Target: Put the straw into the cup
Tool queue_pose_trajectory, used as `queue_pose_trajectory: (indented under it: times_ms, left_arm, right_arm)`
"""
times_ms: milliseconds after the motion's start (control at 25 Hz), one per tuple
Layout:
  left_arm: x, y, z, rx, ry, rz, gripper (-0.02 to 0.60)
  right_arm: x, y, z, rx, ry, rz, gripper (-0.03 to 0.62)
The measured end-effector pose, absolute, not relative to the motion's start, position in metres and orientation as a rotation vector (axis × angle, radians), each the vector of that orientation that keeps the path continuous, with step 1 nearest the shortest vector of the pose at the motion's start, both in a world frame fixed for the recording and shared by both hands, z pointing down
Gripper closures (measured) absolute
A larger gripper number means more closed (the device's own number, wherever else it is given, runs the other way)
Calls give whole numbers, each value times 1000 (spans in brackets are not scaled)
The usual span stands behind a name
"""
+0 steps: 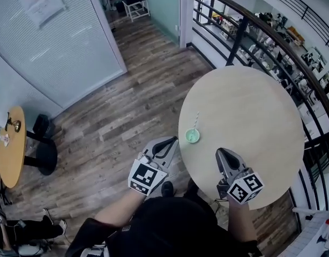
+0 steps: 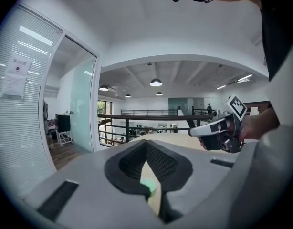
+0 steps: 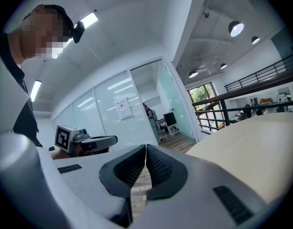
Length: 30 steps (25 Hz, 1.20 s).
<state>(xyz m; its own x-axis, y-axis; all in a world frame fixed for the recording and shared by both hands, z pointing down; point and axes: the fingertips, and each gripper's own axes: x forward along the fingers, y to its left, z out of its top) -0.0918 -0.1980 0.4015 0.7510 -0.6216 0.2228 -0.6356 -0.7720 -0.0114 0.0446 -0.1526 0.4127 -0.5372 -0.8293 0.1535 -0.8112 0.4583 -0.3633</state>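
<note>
The right gripper [image 3: 145, 151] fills the lower frame, its jaws pressed together on nothing. At middle left sits the left gripper [image 3: 87, 142], apparently closed too. A pale table [image 3: 251, 147] spreads across the lower right.

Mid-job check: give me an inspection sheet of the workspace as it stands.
Surface: round pale wooden table, holding only the job's things.
Job's things: small green cup; striped paper straw appears to stand in it.
Clutter: nothing seen.
Grippers: left gripper and right gripper both empty, fingers closed, apart from the cup.
Cables: nothing seen.
Surroundings: black metal railing, wood-plank floor, small yellow round table.
</note>
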Motion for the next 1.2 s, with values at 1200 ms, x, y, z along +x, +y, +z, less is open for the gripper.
queue_pose_trajectory:
  times_ms: [1200]
  left_arm:
    - [-73,-144,340,2909,-1055,186,574]
  right_arm:
    - [89,-93,317,-1488,2619,-294,572]
